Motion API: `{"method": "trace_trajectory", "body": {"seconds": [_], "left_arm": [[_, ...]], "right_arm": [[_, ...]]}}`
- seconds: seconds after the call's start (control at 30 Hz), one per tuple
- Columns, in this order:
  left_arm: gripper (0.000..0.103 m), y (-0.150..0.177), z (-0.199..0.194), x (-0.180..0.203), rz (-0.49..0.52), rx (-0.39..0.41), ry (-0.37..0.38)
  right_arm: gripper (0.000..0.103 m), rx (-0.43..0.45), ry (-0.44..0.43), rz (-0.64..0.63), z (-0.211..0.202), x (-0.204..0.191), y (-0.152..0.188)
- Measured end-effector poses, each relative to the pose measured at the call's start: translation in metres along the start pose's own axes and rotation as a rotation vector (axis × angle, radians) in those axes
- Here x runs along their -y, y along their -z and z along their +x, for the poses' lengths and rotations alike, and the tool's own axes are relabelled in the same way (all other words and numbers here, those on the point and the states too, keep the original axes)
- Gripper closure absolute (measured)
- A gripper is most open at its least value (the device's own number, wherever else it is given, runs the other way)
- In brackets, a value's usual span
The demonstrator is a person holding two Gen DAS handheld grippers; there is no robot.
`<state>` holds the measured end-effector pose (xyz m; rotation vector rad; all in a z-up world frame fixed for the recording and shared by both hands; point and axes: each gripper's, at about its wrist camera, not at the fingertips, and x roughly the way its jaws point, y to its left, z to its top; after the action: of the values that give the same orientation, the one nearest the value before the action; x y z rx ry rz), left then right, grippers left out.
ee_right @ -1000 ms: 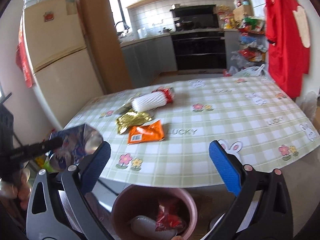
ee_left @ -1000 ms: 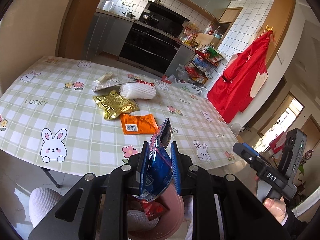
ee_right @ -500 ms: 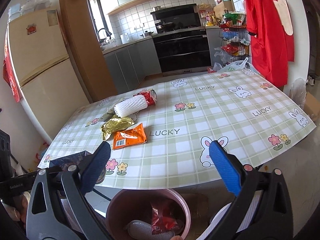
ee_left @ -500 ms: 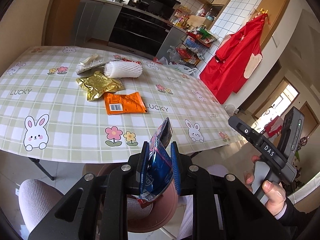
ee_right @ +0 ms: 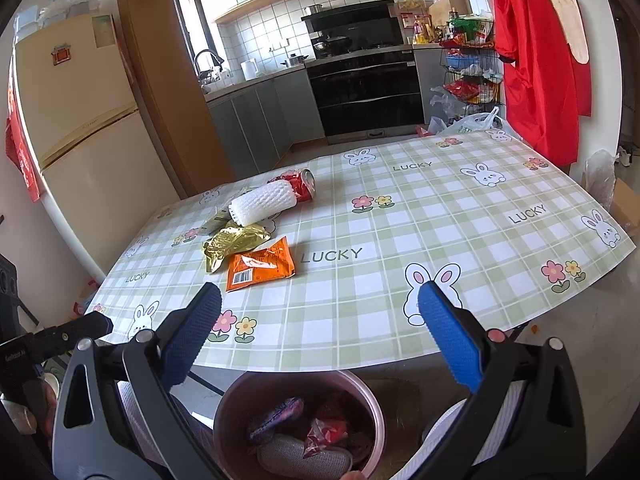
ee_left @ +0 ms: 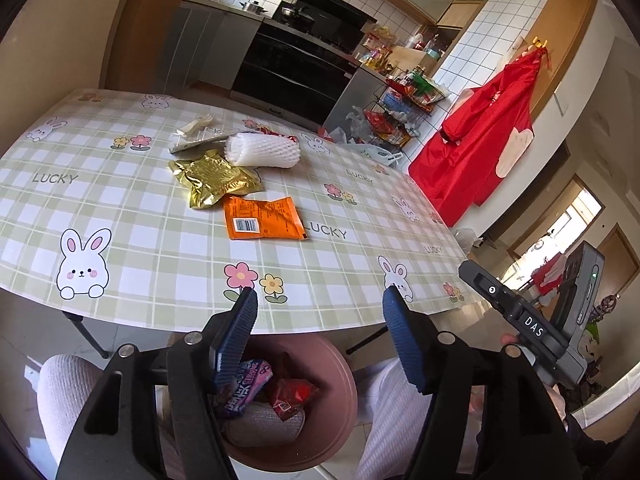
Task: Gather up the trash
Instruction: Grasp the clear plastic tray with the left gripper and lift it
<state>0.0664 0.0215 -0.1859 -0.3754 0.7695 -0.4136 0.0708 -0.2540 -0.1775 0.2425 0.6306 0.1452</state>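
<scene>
Trash wrapper (ee_left: 248,388): blue-purple packet lying inside the pink bin (ee_left: 340,396), long axis slanting up to the right in the left wrist view; printing on it too blurred to read.
Bin contents: a red packet (ee_left: 290,394) just beside the blue one, both on a grey mesh item (ee_right: 300,456).
Left gripper (ee_left: 318,344): jaws have just been opening and now stand wide above the bin, nothing between the pads.
Right gripper (ee_right: 320,344): jaws wide apart, nothing between them, over the table edge and bin.
Table (ee_right: 460,240): green check cloth printed "LUCKY" with rabbits and flowers.
Orange packet (ee_left: 262,222): flat, barcode at its near left corner.
Gold wrapper (ee_left: 214,178): crumpled, touching the orange packet's far corner.
White foam sleeve (ee_left: 262,150): lying on its side, long axis across the table.
Red can (ee_right: 300,184): crushed; plain only in the right wrist view, mostly hidden behind the sleeve in the left.
Other device (ee_left: 532,324): marked "DAS", seen only from the left wrist.
</scene>
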Motion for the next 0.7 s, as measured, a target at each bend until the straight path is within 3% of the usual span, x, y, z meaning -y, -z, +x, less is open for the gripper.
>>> {"method": "trace_trajectory", "body": {"seconds": [0.27, 0.47, 0.7], "left_arm": [[0.038, -0.004, 0.001, -0.019, -0.016, 0.009, -0.045], [0.038, -0.025, 0.009, -0.046, -0.032, 0.026, -0.107], [0.038, -0.078, 0.047, -0.069, 0.114, 0.032, -0.213]], "right_arm": [[0.006, -0.043, 0.012, -0.030, 0.014, 0.001, 0.004], [0.006, -0.068, 0.026, -0.068, 0.034, 0.003, -0.004], [0.006, -0.096, 0.007, -0.095, 0.074, 0.002, -0.025]]}}
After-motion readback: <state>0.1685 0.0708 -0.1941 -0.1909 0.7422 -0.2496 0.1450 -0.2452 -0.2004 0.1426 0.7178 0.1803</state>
